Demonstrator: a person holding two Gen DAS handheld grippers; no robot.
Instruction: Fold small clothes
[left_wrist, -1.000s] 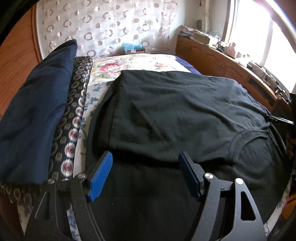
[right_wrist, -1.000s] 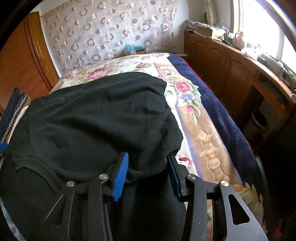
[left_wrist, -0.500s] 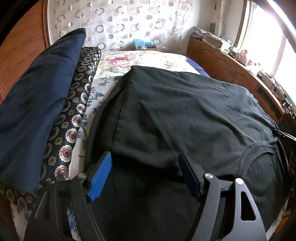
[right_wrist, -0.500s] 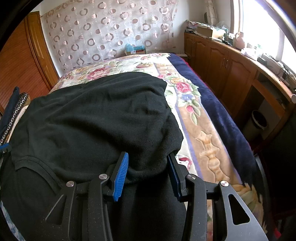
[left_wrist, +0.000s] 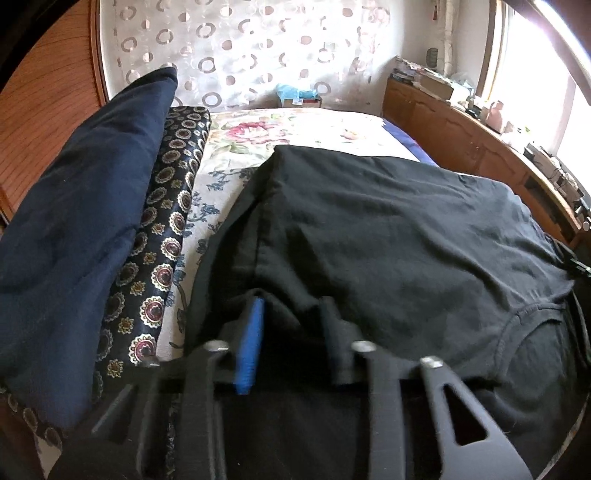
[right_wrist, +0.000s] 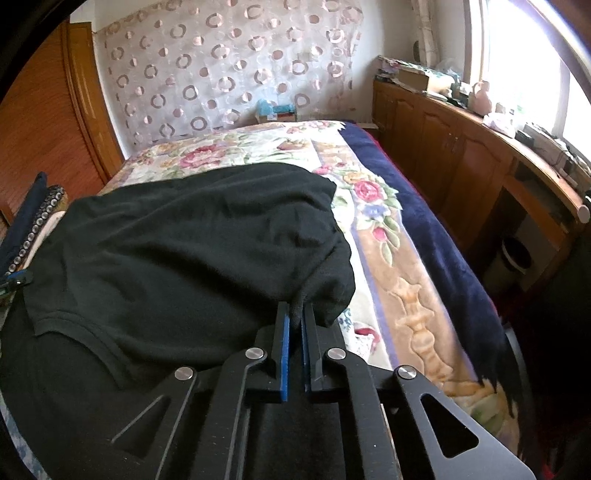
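Note:
A black T-shirt (left_wrist: 388, 229) lies spread on the flowered bed, its far part folded over towards me, the neckline at the near right. It also shows in the right wrist view (right_wrist: 177, 251). My left gripper (left_wrist: 291, 314) is partly closed around a bunched fold at the shirt's left side; the frame is blurred there. My right gripper (right_wrist: 294, 317) is shut on a pinch of cloth at the shirt's right edge.
A navy cushion (left_wrist: 74, 221) and a patterned dark cushion (left_wrist: 162, 236) lie along the left of the bed. The flowered bedspread (right_wrist: 399, 280) shows to the right. A wooden cabinet (right_wrist: 461, 155) with clutter runs under the window. A tissue box (left_wrist: 297, 98) stands by the headboard.
Both grippers have closed: the right from open around the shirt's edge to shut on it, the left from wide open to partly closed on a fold. The left view has shifted right.

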